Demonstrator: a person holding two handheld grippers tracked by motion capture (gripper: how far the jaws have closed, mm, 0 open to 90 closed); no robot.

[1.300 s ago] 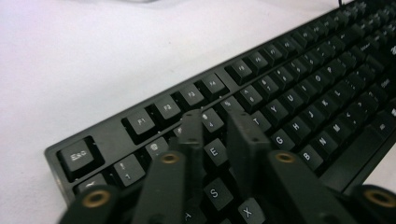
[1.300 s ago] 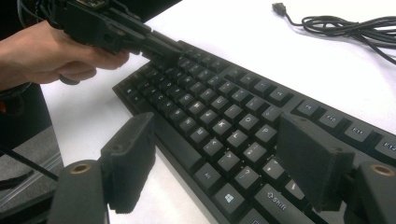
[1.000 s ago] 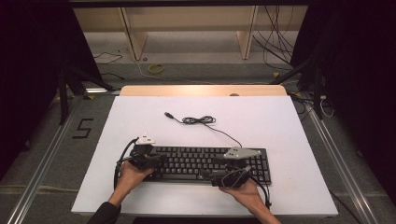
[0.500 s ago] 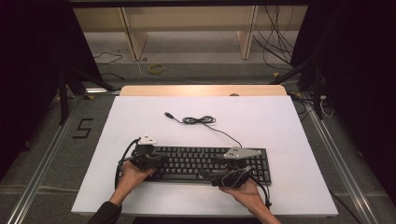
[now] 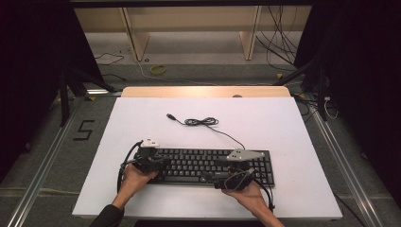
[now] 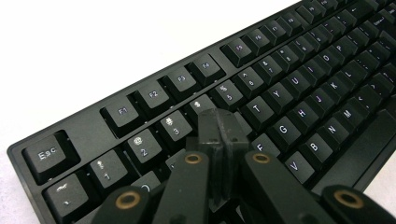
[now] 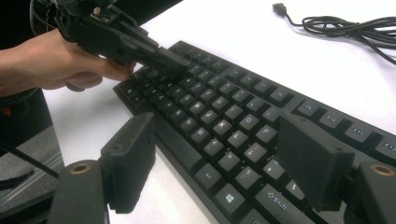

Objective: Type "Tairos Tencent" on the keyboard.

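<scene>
The black keyboard [image 5: 208,165] lies right under both grippers. The left gripper [image 6: 218,135] is pinched together over its keys. The right gripper [image 7: 219,163] is spread wide apart above it.

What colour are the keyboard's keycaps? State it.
Black, with pale legends, on the keyboard; the left gripper view shows it best.

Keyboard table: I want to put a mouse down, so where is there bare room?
Free: the white table left of the cable, the right side beyond the keyboard, and the far strip behind the cable. Crowded: the keyboard's near edge, where the left claw and right claw sit over the keys.
</scene>
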